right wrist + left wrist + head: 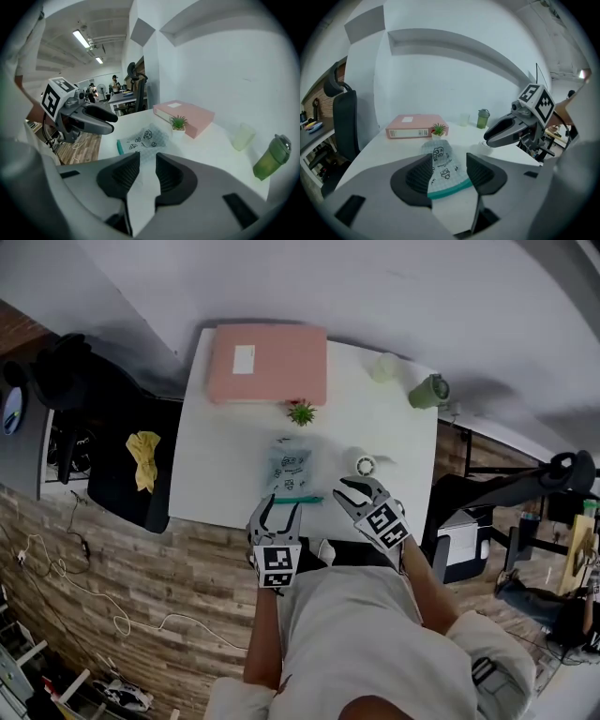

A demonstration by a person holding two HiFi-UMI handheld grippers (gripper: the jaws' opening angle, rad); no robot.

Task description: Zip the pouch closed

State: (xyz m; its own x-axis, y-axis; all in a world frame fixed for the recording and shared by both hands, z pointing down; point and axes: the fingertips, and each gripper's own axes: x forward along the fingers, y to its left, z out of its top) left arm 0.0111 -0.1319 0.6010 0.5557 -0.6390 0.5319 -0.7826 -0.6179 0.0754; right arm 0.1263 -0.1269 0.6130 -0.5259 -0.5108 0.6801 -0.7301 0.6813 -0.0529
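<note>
Approach is the step in hand, by my reading: neither tool has hold of anything yet. At the left, the left gripper (pixel 279 512) hangs over the near edge of the white bench (pixel 220 460) with its fingers (pixel 419 176) well apart. Its own view frames the pouch (pixel 443 164) between them, teal zip end (pixel 450 188) nearest, and the pads do not press on it. The pouch lies flat at the middle of the bench, just beyond both tools, zip end towards the person. A small potted plant (pixel 301 412) and a pink box (pixel 269 364) sit behind it. Further right, the right gripper (pixel 352 489) hovers near a white roll (pixel 365 464). Its fingers (pixel 126 173) stand only a narrow gap apart, with nothing but bare bench between them. The next move likely calls for one tool to pin the fabric at the zip end while the other finds the slider, which I cannot pick out in any view. It must be small, so that grip will need care. As for writing, the pink box carries a white label (pixel 244 359) and a printed spine, both too blurred to read. The pouch has black cartoon doodles with lettering too small to make out. The green bottle (pixel 428 391) at the far right shows no legible brand.
</note>
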